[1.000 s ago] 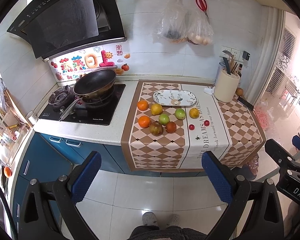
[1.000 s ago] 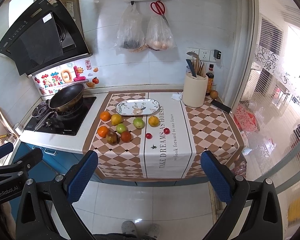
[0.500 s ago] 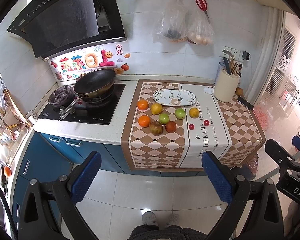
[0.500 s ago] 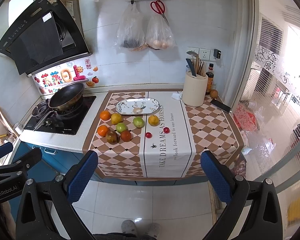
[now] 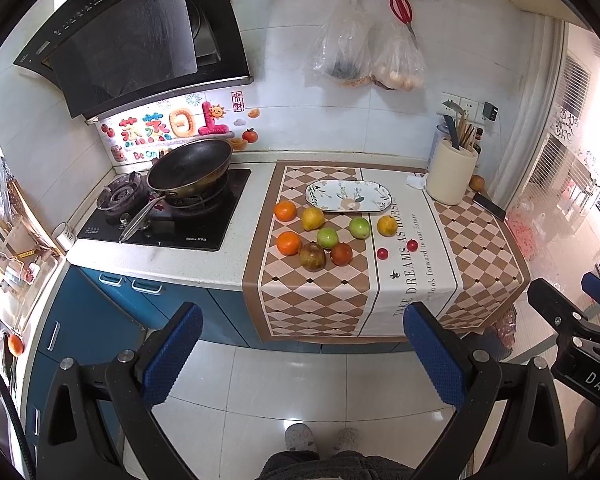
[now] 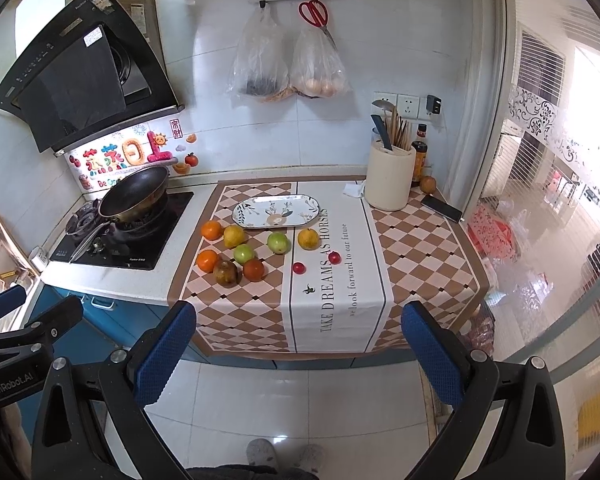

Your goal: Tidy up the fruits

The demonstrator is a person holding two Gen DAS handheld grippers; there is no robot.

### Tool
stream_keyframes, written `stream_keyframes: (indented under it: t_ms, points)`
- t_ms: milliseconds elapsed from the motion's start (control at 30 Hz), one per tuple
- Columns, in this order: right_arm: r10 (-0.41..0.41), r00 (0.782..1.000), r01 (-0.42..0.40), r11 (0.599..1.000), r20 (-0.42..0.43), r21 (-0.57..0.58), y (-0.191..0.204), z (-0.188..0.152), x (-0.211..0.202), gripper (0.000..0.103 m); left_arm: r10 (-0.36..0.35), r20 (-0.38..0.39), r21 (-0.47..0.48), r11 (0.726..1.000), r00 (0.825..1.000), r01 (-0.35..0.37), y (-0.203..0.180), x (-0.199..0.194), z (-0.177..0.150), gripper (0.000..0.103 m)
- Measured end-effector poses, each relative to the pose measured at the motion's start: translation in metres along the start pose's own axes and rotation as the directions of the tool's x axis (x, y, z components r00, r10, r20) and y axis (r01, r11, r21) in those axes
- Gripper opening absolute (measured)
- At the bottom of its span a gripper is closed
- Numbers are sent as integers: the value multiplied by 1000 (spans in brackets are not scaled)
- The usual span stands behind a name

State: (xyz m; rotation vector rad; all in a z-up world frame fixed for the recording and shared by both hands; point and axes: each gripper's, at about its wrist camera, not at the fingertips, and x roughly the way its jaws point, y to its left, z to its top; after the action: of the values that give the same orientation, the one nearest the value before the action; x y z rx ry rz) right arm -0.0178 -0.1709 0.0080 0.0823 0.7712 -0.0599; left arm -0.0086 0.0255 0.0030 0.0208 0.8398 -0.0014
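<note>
Several fruits lie on a checkered cloth (image 5: 320, 300) on the counter: two oranges (image 5: 285, 211), a yellow pear (image 5: 313, 218), two green apples (image 5: 327, 237), a brown fruit (image 5: 312, 256), a red fruit (image 5: 341, 254), a lemon (image 5: 387, 225) and two small red fruits (image 5: 382, 254). An empty oval plate (image 5: 348, 196) sits behind them. The same fruits (image 6: 244, 254) and plate (image 6: 278, 211) show in the right wrist view. My left gripper (image 5: 300, 356) and right gripper (image 6: 296, 352) are both open and empty, held over the floor well short of the counter.
A stove with a black wok (image 5: 190, 168) stands left of the cloth. A cream utensil holder (image 5: 452, 176), a phone (image 6: 442, 208) and a bottle (image 6: 419, 156) stand at the right. Bags (image 5: 364, 60) hang on the wall. Blue cabinets (image 5: 100, 320) are below.
</note>
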Motion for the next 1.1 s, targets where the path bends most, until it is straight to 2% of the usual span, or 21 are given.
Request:
stream_keyframes:
  t_ms: [500, 633, 733, 867, 967, 1100]
  points:
    - [18, 1000, -19, 1000, 14, 8, -5, 3, -3, 103, -1, 2, -8, 1000, 1000, 1, 3, -2, 1, 103]
    - [53, 998, -54, 998, 28, 39, -18, 3, 13, 103, 34, 28, -33, 999, 999, -33, 4, 4, 6, 103]
    - [73, 997, -73, 997, 39, 8, -20, 1, 37, 103, 131, 50, -65, 990, 990, -128, 2, 19, 17, 103]
    - [139, 989, -138, 990, -43, 40, -23, -5, 87, 103, 270, 34, -86, 960, 962, -266, 17, 52, 20, 103]
    - [179, 975, -169, 982, -130, 90, -21, -6, 133, 103, 319, -12, -80, 944, 948, -319, 29, 84, 20, 103]
    - [213, 955, -184, 971, -205, 150, -13, -1, 198, 102, 320, -110, -53, 943, 941, -327, 44, 149, 32, 103]
